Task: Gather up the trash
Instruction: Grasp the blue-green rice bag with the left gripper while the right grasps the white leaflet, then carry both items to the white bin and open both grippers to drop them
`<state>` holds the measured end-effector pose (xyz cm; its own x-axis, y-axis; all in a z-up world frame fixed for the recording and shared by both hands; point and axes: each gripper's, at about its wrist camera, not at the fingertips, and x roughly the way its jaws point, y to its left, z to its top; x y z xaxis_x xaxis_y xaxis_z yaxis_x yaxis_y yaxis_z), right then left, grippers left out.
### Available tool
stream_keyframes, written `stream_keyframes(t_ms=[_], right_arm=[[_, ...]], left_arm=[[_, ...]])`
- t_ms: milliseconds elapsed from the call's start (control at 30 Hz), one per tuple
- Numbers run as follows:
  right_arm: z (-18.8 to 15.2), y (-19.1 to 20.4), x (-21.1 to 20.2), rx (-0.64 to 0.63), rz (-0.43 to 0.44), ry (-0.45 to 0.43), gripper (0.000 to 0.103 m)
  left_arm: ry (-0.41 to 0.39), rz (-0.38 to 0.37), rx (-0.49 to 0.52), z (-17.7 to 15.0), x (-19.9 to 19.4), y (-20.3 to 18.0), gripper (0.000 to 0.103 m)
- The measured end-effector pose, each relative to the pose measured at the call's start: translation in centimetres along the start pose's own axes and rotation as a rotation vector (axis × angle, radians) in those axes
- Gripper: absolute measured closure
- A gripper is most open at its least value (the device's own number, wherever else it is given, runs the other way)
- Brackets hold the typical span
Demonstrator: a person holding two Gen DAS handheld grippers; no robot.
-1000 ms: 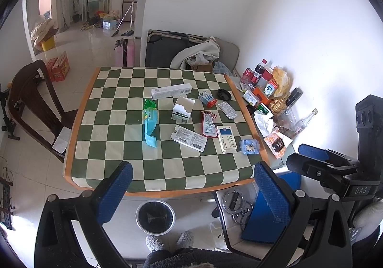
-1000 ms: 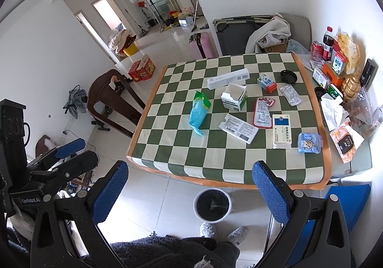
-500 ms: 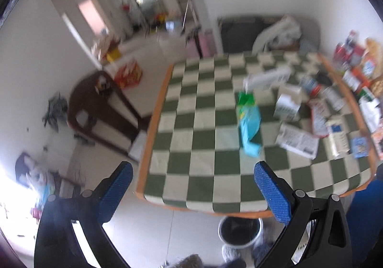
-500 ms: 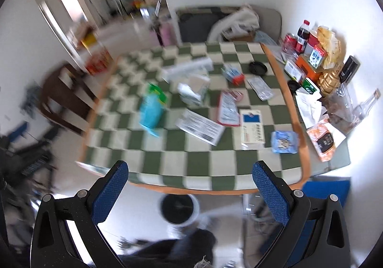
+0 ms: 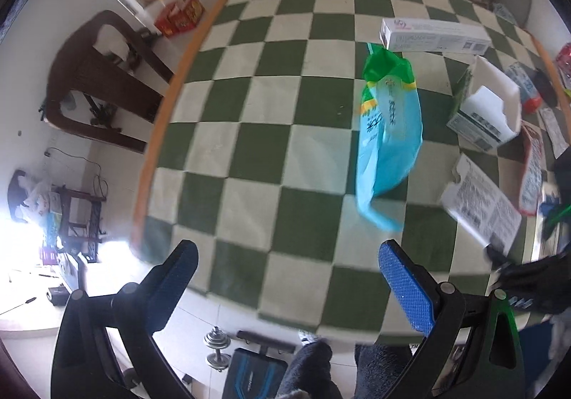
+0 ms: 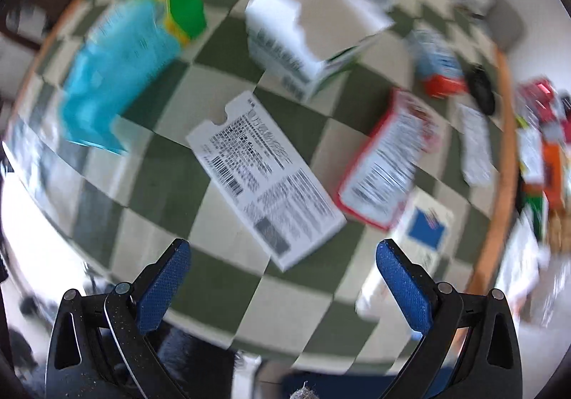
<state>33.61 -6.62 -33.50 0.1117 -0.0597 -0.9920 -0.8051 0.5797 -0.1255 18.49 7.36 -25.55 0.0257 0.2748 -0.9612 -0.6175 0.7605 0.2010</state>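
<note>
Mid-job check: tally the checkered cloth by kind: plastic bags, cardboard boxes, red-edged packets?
Plastic bag: 1
Cardboard boxes: 5 (long box, open carton, flattened box, blue-square box, red-ended box)
Red-edged packet: 1
Total: 7

checkered table (image 5: 249,156) | dark wooden chair (image 5: 96,92) left | pale tiled floor (image 5: 200,331)
</note>
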Motion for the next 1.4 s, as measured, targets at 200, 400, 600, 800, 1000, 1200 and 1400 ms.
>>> stream_keyframes(t_ms=[200,400,600,800,1000,1200,1400], right_arm=[[3.2,1.0,7.0,-0.142,0.031,0.124,0.0],[3.9,-1.1,8.0,-0.012,0.094,0.097,0.016],[2.2,-4.7,8.6,0.326,0.172,0.086,0.016],[2.3,-3.5,9.7,0.286,0.11,0.115,0.011],[0.9,-3.0,8.5,0.247,0.099,0.066,0.021],[-1.9,-2.2,6.6,0.232,0.11,0.033,0.022],[-5.5,-3.5,6.0,0.316,0.2,0.01,0.022]], left_arm=[[0.072,-0.015,0.028,3.7,3.7,-2.7,0.0],[0.105,-0.049,0.077,5.8,5.6,-5.1,0.0],[0.11,-0.05,0.143,7.9,7.3,-7.3,0.007],[0.136,-0.062,0.147,9.1,9.0,-7.7,0.071],[0.14,-0.094,0.123,8.5,8.9,-6.9,0.073],[0.134,-0.077,0.12,6.9,8.4,-6.2,0.074],[0.106,-0.058,0.095,4.6,7.1,-4.9,0.075]])
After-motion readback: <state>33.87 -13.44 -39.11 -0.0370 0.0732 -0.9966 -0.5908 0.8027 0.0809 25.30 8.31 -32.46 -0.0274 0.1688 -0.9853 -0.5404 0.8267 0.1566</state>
